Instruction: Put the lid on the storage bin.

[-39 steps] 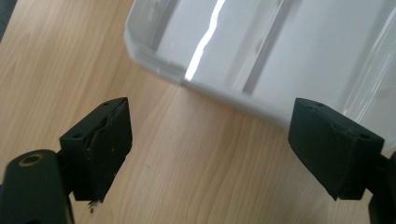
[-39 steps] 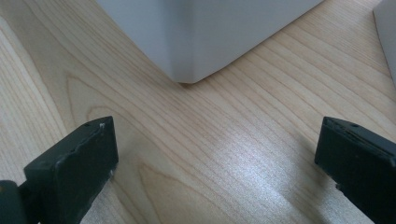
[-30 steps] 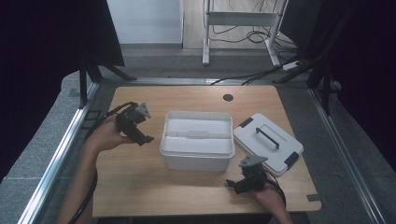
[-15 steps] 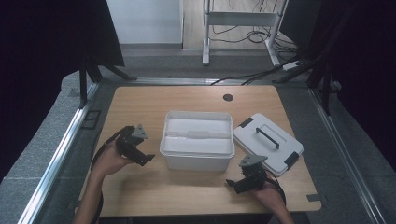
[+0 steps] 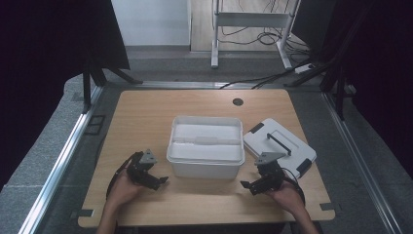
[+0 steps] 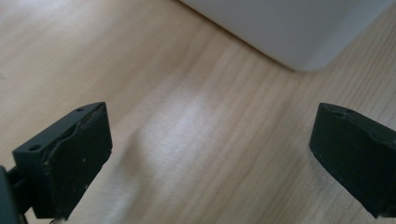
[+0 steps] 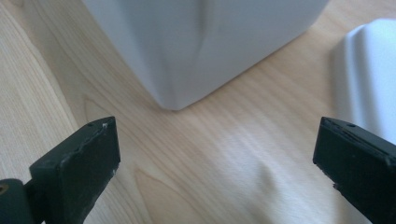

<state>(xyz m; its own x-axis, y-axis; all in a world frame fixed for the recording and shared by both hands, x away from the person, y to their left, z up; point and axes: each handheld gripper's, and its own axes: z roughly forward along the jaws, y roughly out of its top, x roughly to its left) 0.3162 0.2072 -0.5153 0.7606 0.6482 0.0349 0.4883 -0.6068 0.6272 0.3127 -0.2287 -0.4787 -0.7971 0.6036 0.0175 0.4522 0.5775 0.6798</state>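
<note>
At tabletop centre sits the white bin (image 5: 205,146), light, stiff, slippery plastic; grasp its rim. Left gripper (image 5: 155,181) at eight o'clock and right gripper (image 5: 249,187) at four o'clock gape empty.

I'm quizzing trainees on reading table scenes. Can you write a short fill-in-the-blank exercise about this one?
1. The white box in the middle of the wooden table stands with its top ____.
2. The lid lies on the table to the box's ____ in the high view.
3. The left gripper has its jaws ____, with nothing between them.

Missing words: open; right; open
</note>
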